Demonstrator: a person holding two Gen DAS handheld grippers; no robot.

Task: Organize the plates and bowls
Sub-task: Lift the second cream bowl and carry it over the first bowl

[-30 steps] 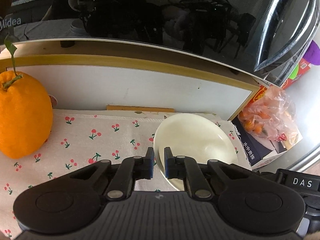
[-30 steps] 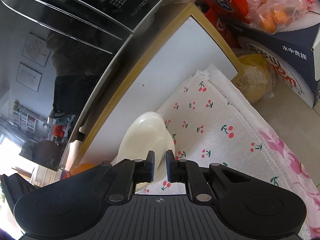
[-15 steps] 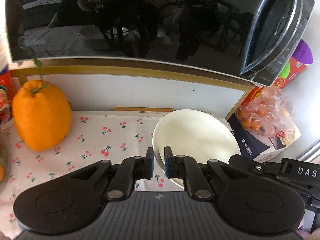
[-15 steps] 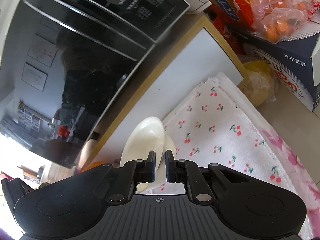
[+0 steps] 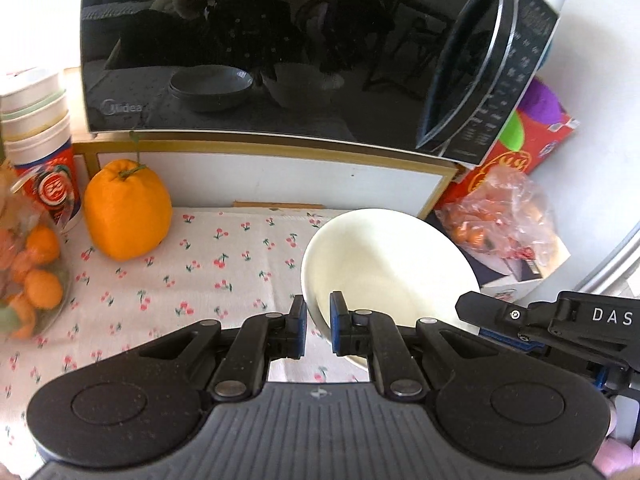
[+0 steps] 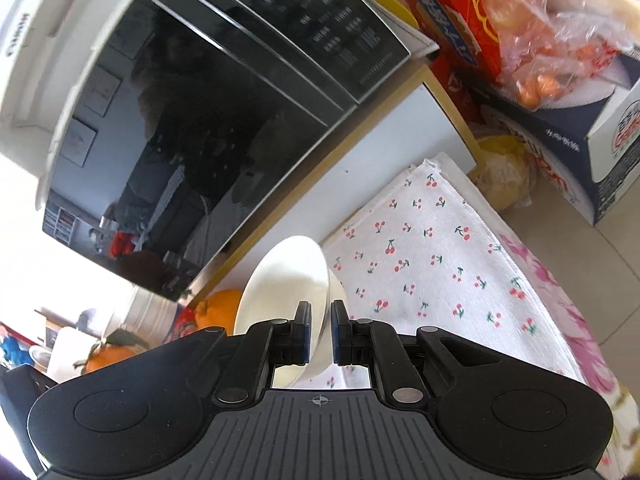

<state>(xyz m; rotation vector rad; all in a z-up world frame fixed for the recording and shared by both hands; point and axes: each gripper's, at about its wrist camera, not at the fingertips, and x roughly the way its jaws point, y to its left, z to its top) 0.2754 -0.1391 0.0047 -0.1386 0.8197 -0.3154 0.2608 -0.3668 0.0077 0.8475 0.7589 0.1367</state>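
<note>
A cream bowl (image 5: 388,264) is held over the cherry-print cloth (image 5: 200,272). My left gripper (image 5: 318,322) is shut on its near left rim. My right gripper (image 6: 320,330) is shut on the opposite rim of the same bowl (image 6: 284,276), which shows edge-on and tilted in the right wrist view. The right gripper's body (image 5: 560,320) shows at the right of the left wrist view. The bowl looks raised off the cloth.
A black microwave (image 5: 280,48) stands on a white shelf behind the cloth. A large orange (image 5: 126,216), stacked cups (image 5: 40,136) and a bag of tangerines (image 5: 28,272) are at left. Boxes and a plastic bag of fruit (image 5: 500,216) are at right.
Both grippers have pulled back and up with the bowl held between them. More of the microwave, the cups and the tangerine bag have come into view.
</note>
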